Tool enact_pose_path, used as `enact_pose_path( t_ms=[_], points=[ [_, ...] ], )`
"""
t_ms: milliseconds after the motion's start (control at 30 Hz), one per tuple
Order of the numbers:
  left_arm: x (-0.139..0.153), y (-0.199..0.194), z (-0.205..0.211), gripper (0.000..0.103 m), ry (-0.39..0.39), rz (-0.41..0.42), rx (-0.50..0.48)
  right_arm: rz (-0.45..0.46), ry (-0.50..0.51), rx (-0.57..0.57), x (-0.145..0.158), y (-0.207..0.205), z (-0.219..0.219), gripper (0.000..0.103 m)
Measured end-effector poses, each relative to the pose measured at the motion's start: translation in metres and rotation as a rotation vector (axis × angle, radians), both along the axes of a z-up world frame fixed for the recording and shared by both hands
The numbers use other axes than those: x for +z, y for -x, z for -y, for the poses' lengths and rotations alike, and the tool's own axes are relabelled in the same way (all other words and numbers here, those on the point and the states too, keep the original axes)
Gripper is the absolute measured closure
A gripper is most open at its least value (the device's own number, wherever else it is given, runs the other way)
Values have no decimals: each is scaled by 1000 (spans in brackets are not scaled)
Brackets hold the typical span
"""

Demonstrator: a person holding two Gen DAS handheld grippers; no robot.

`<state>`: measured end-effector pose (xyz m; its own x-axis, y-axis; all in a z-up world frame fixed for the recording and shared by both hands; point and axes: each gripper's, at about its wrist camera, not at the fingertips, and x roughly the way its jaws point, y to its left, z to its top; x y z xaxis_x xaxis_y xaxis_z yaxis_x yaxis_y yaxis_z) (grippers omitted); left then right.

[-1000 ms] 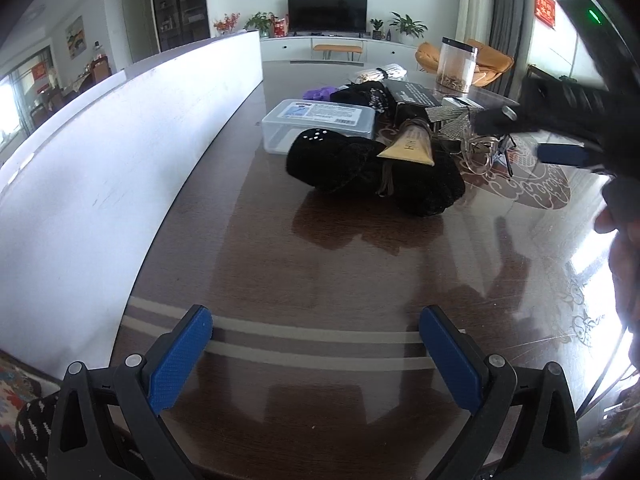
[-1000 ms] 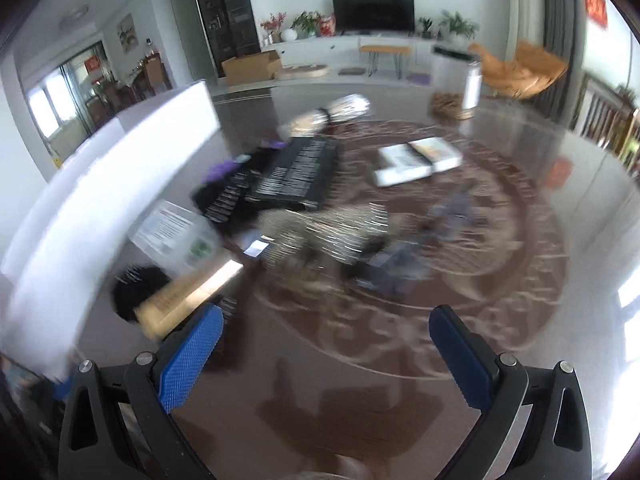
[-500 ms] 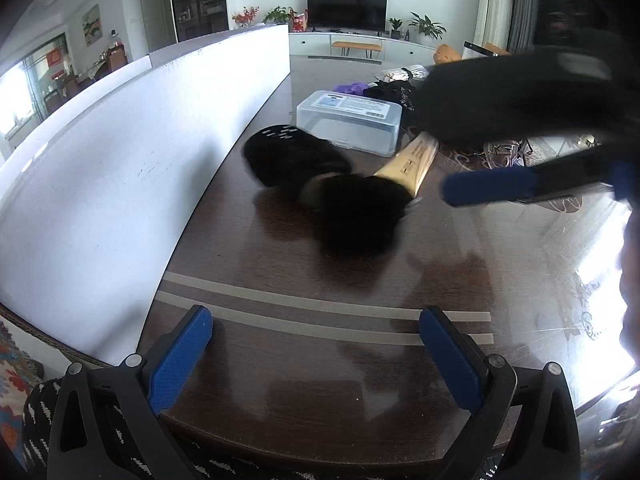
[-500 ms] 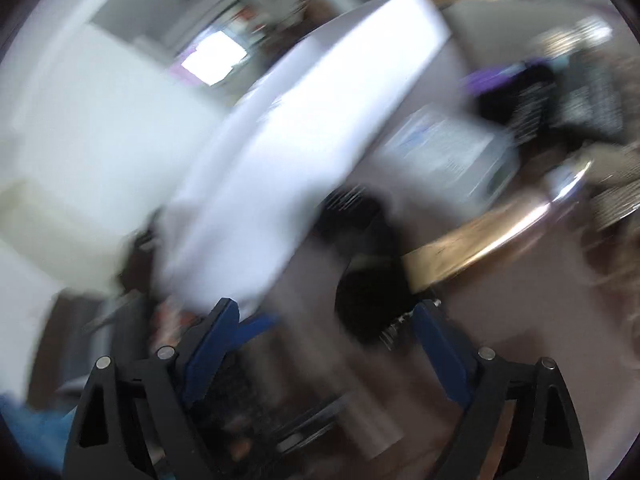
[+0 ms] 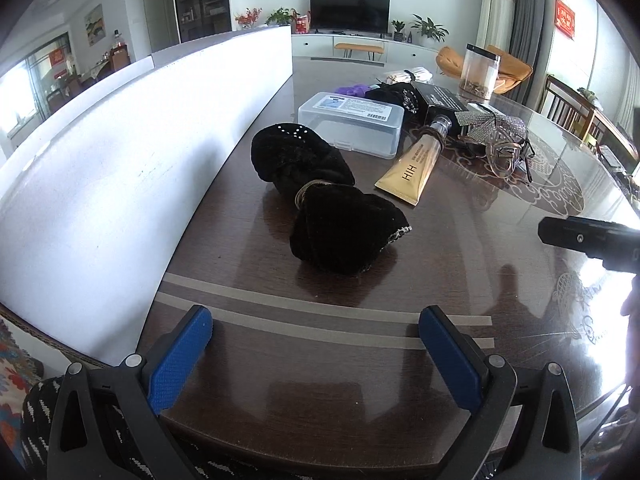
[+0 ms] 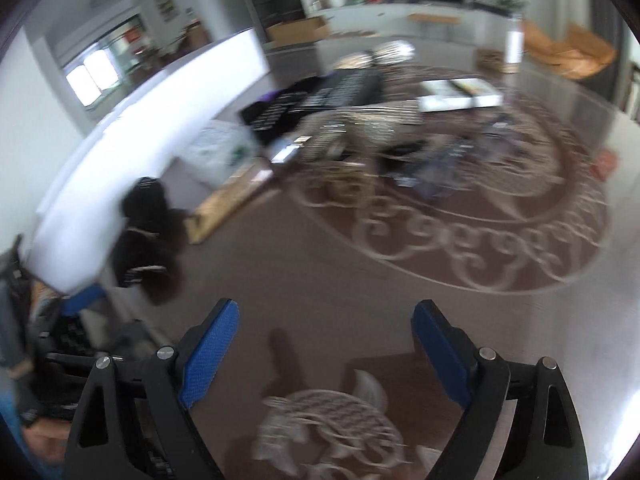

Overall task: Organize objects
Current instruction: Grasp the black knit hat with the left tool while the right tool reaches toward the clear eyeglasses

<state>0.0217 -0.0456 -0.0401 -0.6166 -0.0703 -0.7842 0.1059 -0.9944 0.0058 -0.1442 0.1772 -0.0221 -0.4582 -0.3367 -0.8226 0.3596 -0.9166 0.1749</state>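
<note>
Black velvet bundle (image 5: 324, 204), tied at its waist with a thin band, is lying on the counter (image 5: 360, 360) just beside the white partition (image 5: 120, 168), a gold tube (image 5: 416, 168) and a clear lidded box (image 5: 352, 124) sitting close behind it. The step in hand appears to be selecting the next item; reaching forward would be required. Left hand-held gripper (image 5: 316, 356) is standing wide and empty. Right hand-held gripper (image 6: 326, 352), blurred, is likewise standing wide with nothing between its jaws.
</note>
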Motion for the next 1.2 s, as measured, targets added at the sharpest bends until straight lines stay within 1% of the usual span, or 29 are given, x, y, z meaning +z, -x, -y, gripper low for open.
enact_pose_path(
  t_ms=[167, 267, 333, 433, 500, 600, 667, 733, 800, 900, 933, 1033, 1133, 1167, 1200],
  points=[
    [0, 0, -1, 0, -2, 7, 4, -69, -50, -56, -4, -1, -14, 12],
    [2, -2, 0, 0, -2, 16, 8, -103, -73, -50, -7, -1, -9, 10],
    [2, 3, 3, 0, -7, 21, 16, -112, -79, -48, -4, -2, -12, 10],
    [3, 4, 6, 0, -37, 16, 29, -120, -93, -41, -5, -1, -14, 10],
    [7, 1, 9, 0, -54, -4, 48, -121, -105, -35, -5, -2, -12, 9],
    [14, -2, 12, 0, -52, -51, 90, -118, -123, -24, -7, -1, -8, 6],
    [16, 0, 15, 0, -49, -72, 144, -119, -133, -22, -7, -3, -8, 6],
    [16, 10, 18, 0, -68, -62, 192, -120, -131, -22, -6, -5, -9, 6],
    [19, 24, 18, 0, -84, -52, 209, -124, -121, -28, -6, -6, -11, 6],
    [27, 45, 15, 0, -70, -66, 244, -132, -97, -35, -4, -7, -15, 6],
    [27, 53, 15, 0, -72, -62, 257, -134, -89, -35, -3, -8, -16, 6],
    [20, 72, 17, 0, -70, -17, 278, -129, -82, -27, -3, -7, -15, 6],
    [6, 86, 18, 0, -37, 38, 280, -131, -79, -24, -3, -8, -15, 6],
    [2, 89, 19, 0, -37, 63, 283, -134, -77, -27, -2, -8, -15, 6],
    [2, 90, 19, 0, -22, 62, 286, -136, -75, -30, -2, -9, -16, 6]
  ],
)
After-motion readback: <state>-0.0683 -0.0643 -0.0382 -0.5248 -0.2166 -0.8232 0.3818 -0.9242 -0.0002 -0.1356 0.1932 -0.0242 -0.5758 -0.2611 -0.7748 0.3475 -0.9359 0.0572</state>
